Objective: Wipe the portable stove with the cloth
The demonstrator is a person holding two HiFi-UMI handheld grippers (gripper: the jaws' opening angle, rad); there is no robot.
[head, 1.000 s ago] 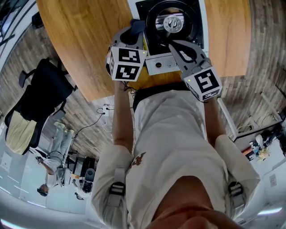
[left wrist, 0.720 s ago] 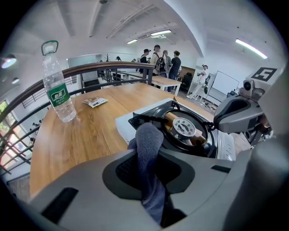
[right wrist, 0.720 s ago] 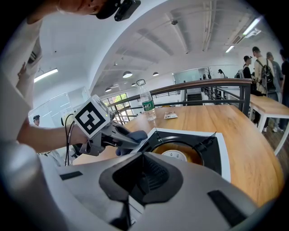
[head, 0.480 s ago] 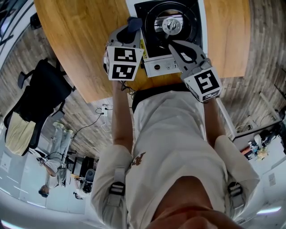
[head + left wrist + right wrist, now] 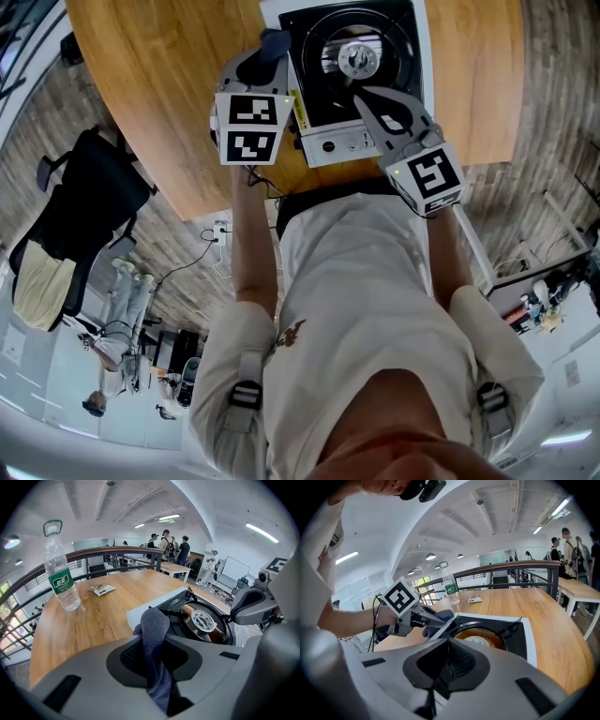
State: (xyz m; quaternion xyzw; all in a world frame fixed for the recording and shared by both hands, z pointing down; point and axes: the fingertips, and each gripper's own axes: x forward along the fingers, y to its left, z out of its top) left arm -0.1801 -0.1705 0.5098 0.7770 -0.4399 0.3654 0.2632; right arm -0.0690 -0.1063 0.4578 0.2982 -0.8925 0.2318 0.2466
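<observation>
The portable stove [image 5: 345,143] has a white body, a black top and a round burner, and sits on the wooden table [image 5: 159,84]. My left gripper [image 5: 270,58] is shut on a blue-grey cloth [image 5: 274,41] at the stove's left edge. In the left gripper view the cloth [image 5: 153,632] stands up between the jaws, just short of the stove [image 5: 202,620]. My right gripper [image 5: 364,96] is shut and holds nothing, hovering over the stove's front near the control panel. The right gripper view shows the stove [image 5: 526,637], the left gripper [image 5: 433,620] and the cloth [image 5: 443,615].
A clear water bottle [image 5: 60,576] with a green label and a small flat packet [image 5: 101,589] lie on the table to the stove's left. A railing runs behind the table. An office chair [image 5: 89,202] stands on the floor below left.
My left gripper has moved forward along the stove's left side, carrying the cloth with it. The right gripper has stayed almost still.
</observation>
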